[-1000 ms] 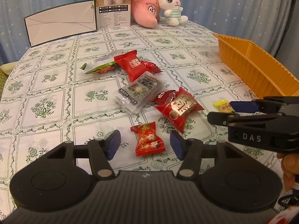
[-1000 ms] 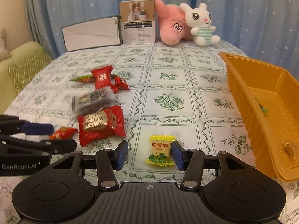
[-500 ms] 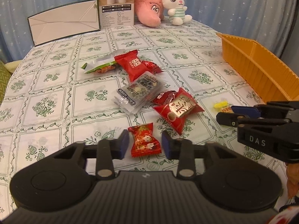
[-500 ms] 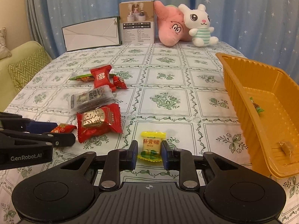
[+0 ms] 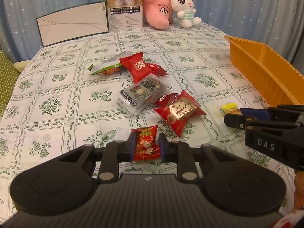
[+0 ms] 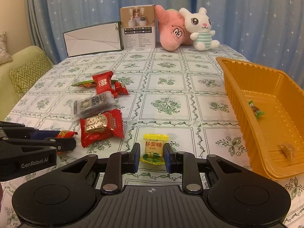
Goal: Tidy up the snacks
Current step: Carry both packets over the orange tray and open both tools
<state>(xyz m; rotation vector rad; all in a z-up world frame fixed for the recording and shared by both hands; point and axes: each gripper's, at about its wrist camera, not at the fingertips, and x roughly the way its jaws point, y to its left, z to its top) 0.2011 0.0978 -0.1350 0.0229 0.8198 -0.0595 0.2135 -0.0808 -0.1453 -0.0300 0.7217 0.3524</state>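
My left gripper [image 5: 145, 148] has its jaws closing, the blue pads pressed on both sides of a small red candy [image 5: 145, 142] lying on the tablecloth. My right gripper [image 6: 151, 157] is shut on a yellow candy [image 6: 153, 146], also on the cloth. Each gripper shows in the other's view, the left gripper [image 6: 64, 138] at the left and the right gripper [image 5: 233, 116] at the right. An orange tray [image 6: 233, 95] at the right holds a green-wrapped sweet [image 6: 255, 110] and a brown one [image 6: 287, 149].
Loose snacks lie mid-table: a large red packet [image 5: 179, 112], clear dark packets [image 5: 142, 93], a red pack [image 5: 135, 67] and a green-edged pouch [image 5: 106, 68]. At the far edge stand a white box [image 5: 74, 24], a printed carton [image 5: 124, 7] and two plush toys [image 5: 171, 7]. A sofa cushion [image 6: 28, 72] is at the left.
Both grippers' jaws have closed in from wide apart, the left onto the small red candy and the right onto the yellow candy. Neither hand has shifted much.
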